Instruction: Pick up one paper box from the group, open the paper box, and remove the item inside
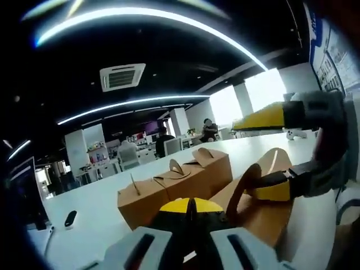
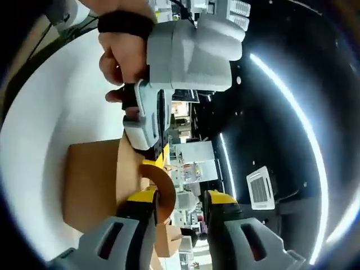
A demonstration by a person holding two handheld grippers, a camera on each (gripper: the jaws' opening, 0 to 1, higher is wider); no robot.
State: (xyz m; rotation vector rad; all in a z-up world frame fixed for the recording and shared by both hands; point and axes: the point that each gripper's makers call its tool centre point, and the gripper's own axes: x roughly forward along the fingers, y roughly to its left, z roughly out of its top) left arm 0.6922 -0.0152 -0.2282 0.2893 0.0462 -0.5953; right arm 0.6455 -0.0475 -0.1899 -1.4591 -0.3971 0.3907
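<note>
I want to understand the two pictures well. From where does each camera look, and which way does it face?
Left gripper view: rides on the left gripper, faces across the white table toward the paper boxes; the right gripper enters from the right.
Right gripper view: rides on the right gripper, rolled sideways, faces the held box; the person's hand and left gripper show.
Shared: the held box's curved handle.

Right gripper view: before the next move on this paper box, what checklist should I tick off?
1. The left tool is shut on the paper box: ok.
2. The right tool is open: ok.
3. The handle flap sits between the right tool's jaws: ok, beside one jaw.
4. The paper box is apart from the group of boxes: ok.
5. The paper box top is open: cannot tell.
</note>
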